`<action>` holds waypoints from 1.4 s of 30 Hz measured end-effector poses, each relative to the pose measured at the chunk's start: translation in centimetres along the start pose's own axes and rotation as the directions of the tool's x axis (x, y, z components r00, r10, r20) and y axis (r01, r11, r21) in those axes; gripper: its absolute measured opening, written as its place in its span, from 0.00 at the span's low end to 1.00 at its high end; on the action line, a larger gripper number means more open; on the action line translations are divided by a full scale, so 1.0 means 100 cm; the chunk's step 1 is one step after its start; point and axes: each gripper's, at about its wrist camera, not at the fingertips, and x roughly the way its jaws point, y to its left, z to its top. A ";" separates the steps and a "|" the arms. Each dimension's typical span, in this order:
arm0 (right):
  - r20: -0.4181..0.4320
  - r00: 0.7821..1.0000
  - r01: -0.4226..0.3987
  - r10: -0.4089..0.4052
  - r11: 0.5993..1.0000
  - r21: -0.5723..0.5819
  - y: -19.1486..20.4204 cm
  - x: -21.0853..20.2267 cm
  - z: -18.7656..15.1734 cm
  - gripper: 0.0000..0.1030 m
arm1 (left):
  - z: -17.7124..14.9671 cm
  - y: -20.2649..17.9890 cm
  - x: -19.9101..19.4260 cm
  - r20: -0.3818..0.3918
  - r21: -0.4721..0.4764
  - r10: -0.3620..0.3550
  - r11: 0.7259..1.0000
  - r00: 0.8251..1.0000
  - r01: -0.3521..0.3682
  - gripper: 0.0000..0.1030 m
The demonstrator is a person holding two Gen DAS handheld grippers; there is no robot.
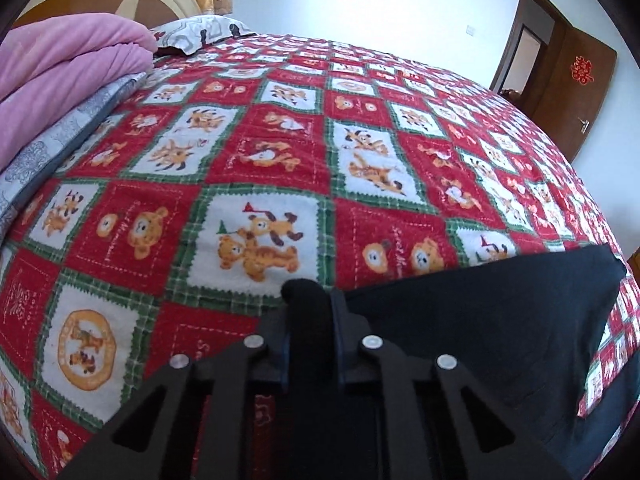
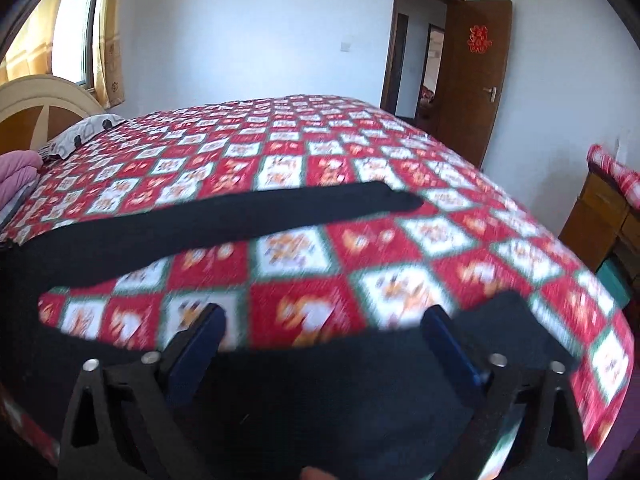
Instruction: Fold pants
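Observation:
Black pants [image 1: 480, 320] lie on the red checked bedspread [image 1: 280, 140] near the bed's front edge. My left gripper [image 1: 310, 304] is shut on a bunched fold of the pants at their left end, and the cloth sticks up between the fingers. The right wrist view is blurred. There one pant leg [image 2: 240, 216] stretches as a dark band across the bed. Another part of the pants [image 2: 320, 392] lies under my right gripper [image 2: 324, 316], whose jaws stand wide apart. The blue pads [image 2: 200, 344] do not press on the cloth.
A folded pink blanket [image 1: 60, 80] and a patterned pillow [image 1: 200, 32] sit at the head of the bed on the left. An open brown door [image 2: 472, 80] stands in the far wall. A wooden cabinet [image 2: 600, 216] is at the right of the bed.

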 end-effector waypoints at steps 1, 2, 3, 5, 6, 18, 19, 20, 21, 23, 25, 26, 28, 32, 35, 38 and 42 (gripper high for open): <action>-0.005 1.000 0.003 -0.003 1.000 -0.005 -0.007 0.007 0.010 0.77 | 0.000 -0.001 0.000 -0.003 0.008 0.001 1.000 1.000 -0.001 0.15; -0.012 1.000 0.004 -0.004 1.000 -0.002 -0.014 0.014 0.018 0.73 | 0.001 -0.003 0.000 -0.005 0.017 0.005 1.000 1.000 -0.005 0.15; -0.022 1.000 0.006 -0.006 1.000 0.007 -0.024 0.023 0.028 0.73 | 0.002 -0.003 0.001 -0.008 0.021 0.008 1.000 1.000 -0.007 0.15; -0.032 0.999 0.012 -0.011 0.999 0.045 -0.046 0.040 0.050 0.73 | 0.004 -0.002 0.005 -0.014 0.019 0.010 1.000 1.000 -0.009 0.15; -0.032 0.999 0.015 -0.013 0.998 0.062 -0.055 0.048 0.060 0.73 | 0.004 0.000 0.007 -0.013 0.015 0.009 1.000 1.000 -0.009 0.15; -0.164 0.986 0.047 -0.023 0.988 0.147 -0.116 0.186 0.143 0.60 | 0.002 -0.010 0.017 0.030 0.059 0.076 0.995 0.997 -0.078 0.15; -0.176 0.984 0.041 -0.012 0.986 0.160 -0.117 0.198 0.145 0.60 | 0.001 -0.010 0.017 0.031 0.061 0.080 0.995 0.996 -0.081 0.15; -0.188 0.982 0.029 0.003 0.986 0.165 -0.118 0.209 0.147 0.60 | 0.001 -0.011 0.017 0.033 0.064 0.083 0.994 0.996 -0.085 0.15; -0.198 0.980 0.021 0.012 0.986 0.164 -0.117 0.216 0.148 0.60 | 0.001 -0.012 0.017 0.035 0.065 0.085 0.994 0.996 -0.087 0.15; -0.213 0.977 0.025 0.009 0.988 0.154 -0.115 0.236 0.150 0.60 | 0.001 -0.012 0.018 0.039 0.067 0.088 0.994 0.995 -0.091 0.15; -0.230 0.973 0.015 0.022 0.987 0.157 -0.114 0.256 0.151 0.60 | 0.000 -0.012 0.018 0.043 0.067 0.089 0.993 0.995 -0.092 0.15; -0.237 0.971 0.011 0.028 0.987 0.159 -0.114 0.264 0.152 0.60 | 0.000 -0.013 0.018 0.042 0.067 0.090 0.993 0.995 -0.092 0.15; -0.243 0.970 0.007 0.030 0.989 0.151 -0.113 0.277 0.153 0.60 | 0.000 -0.012 0.018 0.041 0.069 0.090 0.993 0.995 -0.092 0.15; -0.278 0.959 -0.007 0.046 0.990 0.141 -0.116 0.307 0.155 0.60 | 0.000 -0.011 0.019 0.039 0.065 0.085 0.994 0.996 -0.087 0.15; -0.308 0.948 -0.033 0.082 0.987 0.159 -0.118 0.326 0.154 0.60 | 0.000 -0.011 0.020 0.038 0.067 0.087 0.994 0.995 -0.090 0.15; -0.309 0.945 -0.063 0.105 0.988 0.141 -0.114 0.333 0.154 0.48 | 0.000 -0.011 0.020 0.039 0.069 0.089 0.993 0.995 -0.092 0.15; -0.298 0.942 -0.120 0.155 0.984 0.130 -0.106 0.330 0.151 0.15 | 0.000 -0.012 0.020 0.041 0.070 0.092 0.993 0.995 -0.095 0.15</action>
